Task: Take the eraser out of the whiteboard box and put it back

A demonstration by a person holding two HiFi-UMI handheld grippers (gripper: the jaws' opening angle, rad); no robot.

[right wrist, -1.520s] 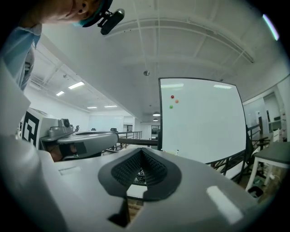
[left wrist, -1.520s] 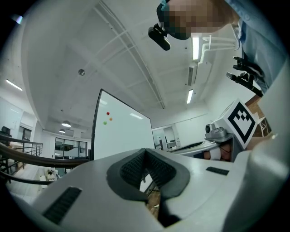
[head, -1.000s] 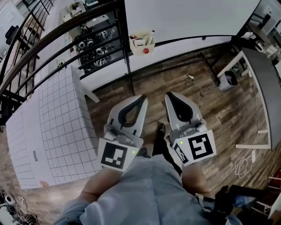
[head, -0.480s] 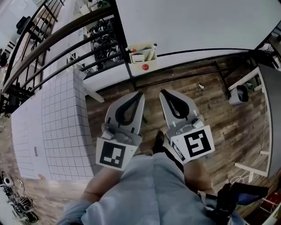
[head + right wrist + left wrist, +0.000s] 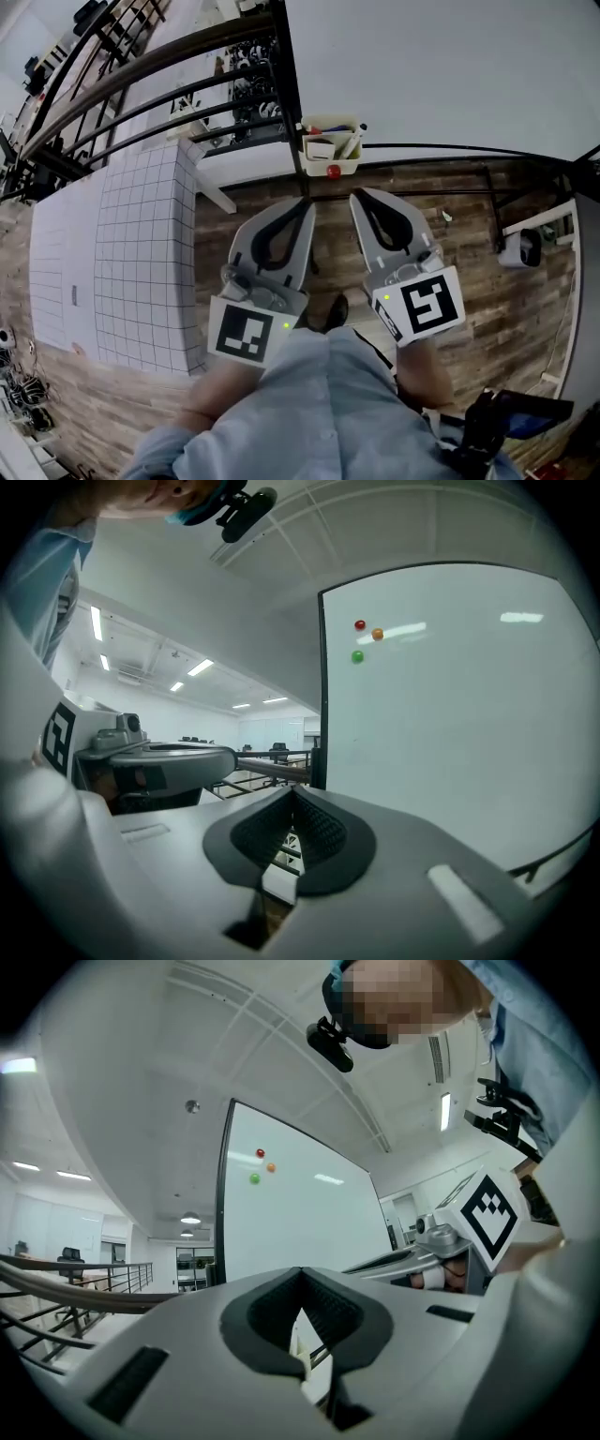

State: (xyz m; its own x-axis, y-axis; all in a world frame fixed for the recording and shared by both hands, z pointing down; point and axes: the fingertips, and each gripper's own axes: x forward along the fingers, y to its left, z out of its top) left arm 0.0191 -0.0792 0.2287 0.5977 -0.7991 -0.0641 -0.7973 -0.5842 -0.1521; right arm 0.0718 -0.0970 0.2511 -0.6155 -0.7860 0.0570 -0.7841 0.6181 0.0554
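**Both claws shut and empty, box straight ahead**

From my seat I see the left claw point(image 5: 302, 206) and the right claw point(image 5: 362, 197) held side by side, both pointing level at the whiteboard point(image 5: 441, 66). The left claw's jaws meet at the tips and nothing sits between the pads. The right claw's jaws are pressed together the same way, also with nothing in them.

The whiteboard box point(image 5: 330, 165) hangs on the board's lower edge. It lies ahead of both claws, beyond their tips and about midway between the lines they point along. Neither claw touches it. A pale block point(image 5: 320, 148) sits in the part of the box nearer the left claw, and I take it for the eraser, though it is too small for me to be sure. Markers point(image 5: 352, 141) stand in the part nearer the right claw. A red round magnet point(image 5: 333, 172) sticks to the box's front face, on the side towards the claws.

High on the board, well above both claws, are three small magnets: red point(image 5: 359, 625), orange point(image 5: 377, 634) and green point(image 5: 357, 656).

A white gridded panel point(image 5: 131, 253) lies out beyond the left claw's outer side, and a black railing point(image 5: 159, 66) runs ahead of it. Under both claws is wood-plank floor point(image 5: 469, 216). Behind them is the person's pale blue sleeve point(image 5: 319, 412).
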